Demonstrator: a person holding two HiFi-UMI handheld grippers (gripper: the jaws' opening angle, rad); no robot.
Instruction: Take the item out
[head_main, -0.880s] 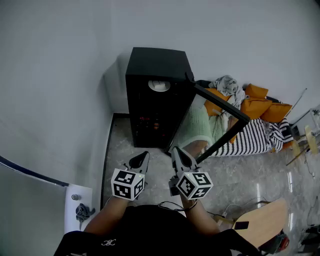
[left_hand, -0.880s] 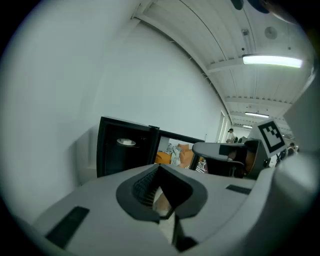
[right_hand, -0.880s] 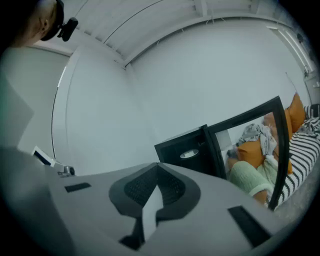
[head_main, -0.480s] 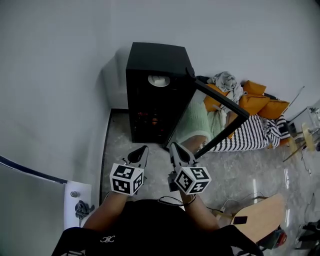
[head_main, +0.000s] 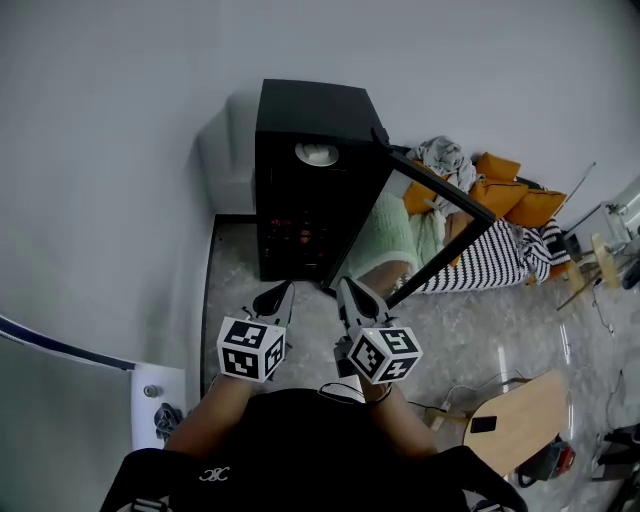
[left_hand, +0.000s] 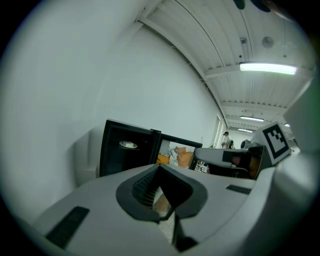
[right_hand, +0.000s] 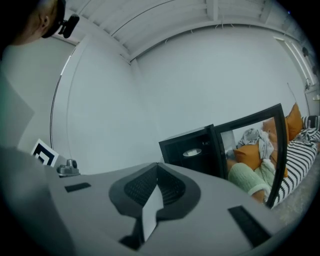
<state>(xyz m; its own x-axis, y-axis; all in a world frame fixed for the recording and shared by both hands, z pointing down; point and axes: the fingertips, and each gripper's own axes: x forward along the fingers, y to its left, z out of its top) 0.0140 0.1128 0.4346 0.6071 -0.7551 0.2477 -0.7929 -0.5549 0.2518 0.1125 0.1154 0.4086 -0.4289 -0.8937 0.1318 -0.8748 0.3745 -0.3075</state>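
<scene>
Head view: left tongs (head_main: 280, 293) and right tongs (head_main: 349, 291), both clenched empty, face an open cabinet (head_main: 305, 112) holding a white dish (head_main: 316, 153).

The left gripper (head_main: 280, 292) and right gripper (head_main: 348, 290) have both crept slightly upward in the head view, and the tall black cabinet with open glass door (head_main: 305, 180) now sits higher in frame

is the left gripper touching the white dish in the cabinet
Apart. The left gripper view shows the white dish inside the black cabinet, far beyond the tips of the left gripper.
</scene>
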